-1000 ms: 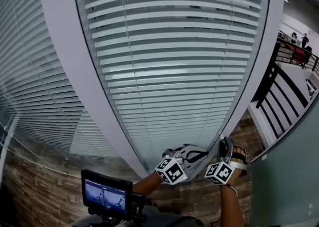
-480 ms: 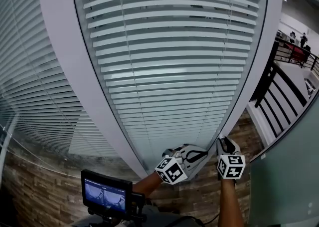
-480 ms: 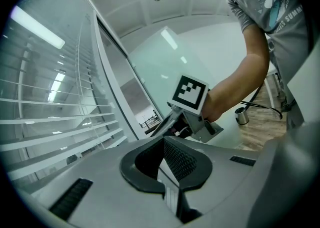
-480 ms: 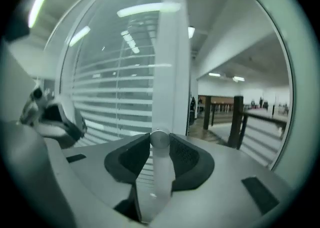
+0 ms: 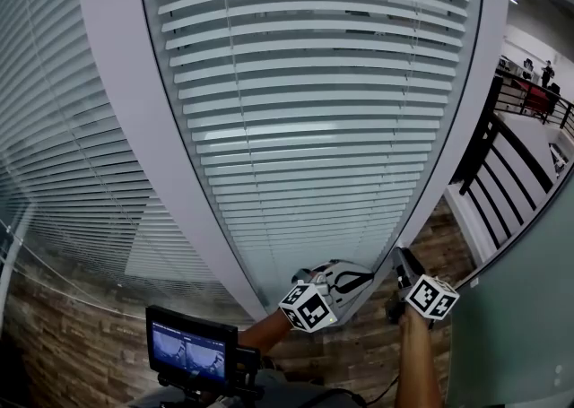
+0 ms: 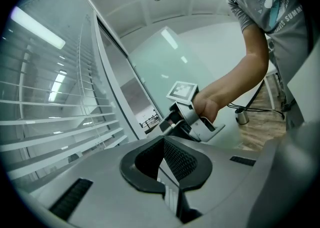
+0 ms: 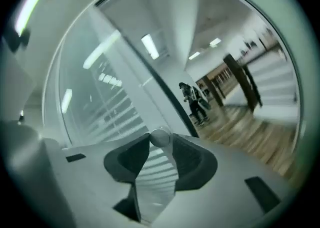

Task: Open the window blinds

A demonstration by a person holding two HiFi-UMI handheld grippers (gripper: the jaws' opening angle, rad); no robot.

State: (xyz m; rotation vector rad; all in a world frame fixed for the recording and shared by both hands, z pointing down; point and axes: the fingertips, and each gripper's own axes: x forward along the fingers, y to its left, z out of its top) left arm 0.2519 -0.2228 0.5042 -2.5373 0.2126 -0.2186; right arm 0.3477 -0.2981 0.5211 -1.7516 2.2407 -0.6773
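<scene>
White slatted blinds (image 5: 314, 92) hang behind glass in a pale window frame (image 5: 471, 119). My right gripper (image 5: 401, 260) is at the frame's lower right edge. In the right gripper view it (image 7: 160, 141) is shut on a small round silvery knob (image 7: 160, 136), which sits between the tips. My left gripper (image 5: 334, 273) hovers just left of it, by the pane's bottom corner. In its own view the left gripper (image 6: 162, 144) is shut, tips together, with nothing between them. That view also shows the right gripper (image 6: 174, 122) in a hand.
A small monitor (image 5: 193, 348) sits low in the head view. A second blind-covered pane (image 5: 54, 173) runs to the left. A black stair railing (image 5: 507, 169) and a wood-plank floor (image 5: 63, 343) lie beyond. People (image 7: 192, 102) stand far down the hall.
My right gripper has rolled about its own axis on the knob; its marker cube swung from left of the hand to the right. Both grippers rose slightly.
</scene>
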